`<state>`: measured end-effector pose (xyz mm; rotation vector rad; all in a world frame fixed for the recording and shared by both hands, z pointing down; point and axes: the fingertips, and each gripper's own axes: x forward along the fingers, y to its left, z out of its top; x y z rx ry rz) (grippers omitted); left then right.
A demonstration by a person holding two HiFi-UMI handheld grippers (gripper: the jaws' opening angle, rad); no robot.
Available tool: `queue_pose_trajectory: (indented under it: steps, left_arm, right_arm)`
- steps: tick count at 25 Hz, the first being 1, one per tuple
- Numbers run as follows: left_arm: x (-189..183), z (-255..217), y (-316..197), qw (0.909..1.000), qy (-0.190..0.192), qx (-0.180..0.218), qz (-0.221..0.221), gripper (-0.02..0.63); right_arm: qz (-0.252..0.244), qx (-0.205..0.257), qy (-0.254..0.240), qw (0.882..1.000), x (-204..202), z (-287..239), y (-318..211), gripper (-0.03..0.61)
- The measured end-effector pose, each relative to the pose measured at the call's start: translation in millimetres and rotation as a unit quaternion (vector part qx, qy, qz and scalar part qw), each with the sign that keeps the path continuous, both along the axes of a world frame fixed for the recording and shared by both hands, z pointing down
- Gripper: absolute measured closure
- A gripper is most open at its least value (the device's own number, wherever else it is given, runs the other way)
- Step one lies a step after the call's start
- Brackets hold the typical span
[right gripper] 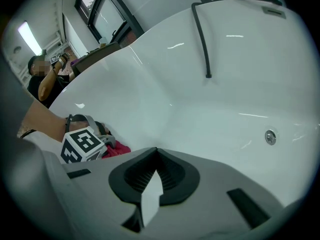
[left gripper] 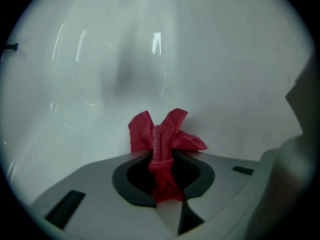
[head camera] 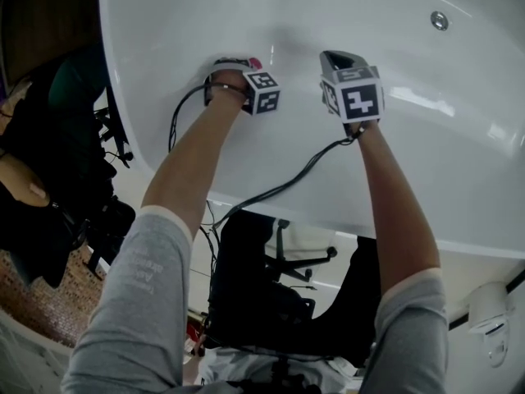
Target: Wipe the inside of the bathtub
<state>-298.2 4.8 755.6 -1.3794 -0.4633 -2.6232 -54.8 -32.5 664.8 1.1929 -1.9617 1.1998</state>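
The left gripper reached down into the white bathtub at the left of the head view. Its jaws were pinched tight on a red cloth. The cloth was bunched into a narrow strip between them and flared into folds just past the tips. The strip's long axis ran along the gripper's own line, so the loose folds lay straight ahead of the jaws, toward the tub's inner wall. In the left gripper view the folds appeared to rest on that wall, though white on white made the contact hard to confirm. Judged from this, the wiping stroke turned on pressing the gripper forward so the folds met the surface, then dragging sideways across it.

The right gripper sat just beside the left one, to its right, the two apart and at about the same depth in the tub. Its jaws were pressed together at the tips with nothing between them. In its own view it looked along the tub toward the far end. The left gripper's marker cube and a bit of the red cloth showed at that view's left edge. The left gripper was therefore the one placed to wipe, and the right one was idle.

Further right, up the tub wall and well apart from both grippers, sat a round metal fitting.

By count there were two grippers, one cloth, one bathtub and one metal fitting.
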Motion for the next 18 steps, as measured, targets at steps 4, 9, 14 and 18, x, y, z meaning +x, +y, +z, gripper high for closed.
queue_pose_trajectory:
  steps: [4, 9, 14, 18]
  left_arm:
    - [8.3, -9.9, -32.9, 0.9985, 0.036, 0.036, -0.022, 0.537]
    - [21.5, -26.5, -71.4, 0.9967, 0.041, 0.064, -0.025, 0.537]
    - [12.3, -36.7, -49.1, 0.9968, 0.048, 0.056, -0.028, 0.537]
    - [-2.9, -58.1, -22.0, 0.9985, 0.030, 0.034, -0.033, 0.537]
  right_arm:
    - [-0.005, 0.009, 0.006, 1.000, -1.3, -15.7, -8.0, 0.569]
    - [-0.005, 0.014, -0.001, 1.000, -4.8, -25.9, -16.4, 0.569]
    - [-0.015, 0.009, -0.003, 1.000, -17.4, -39.7, -14.0, 0.569]
    - [-0.022, 0.003, -0.013, 1.000, -28.5, -62.3, -14.0, 0.569]
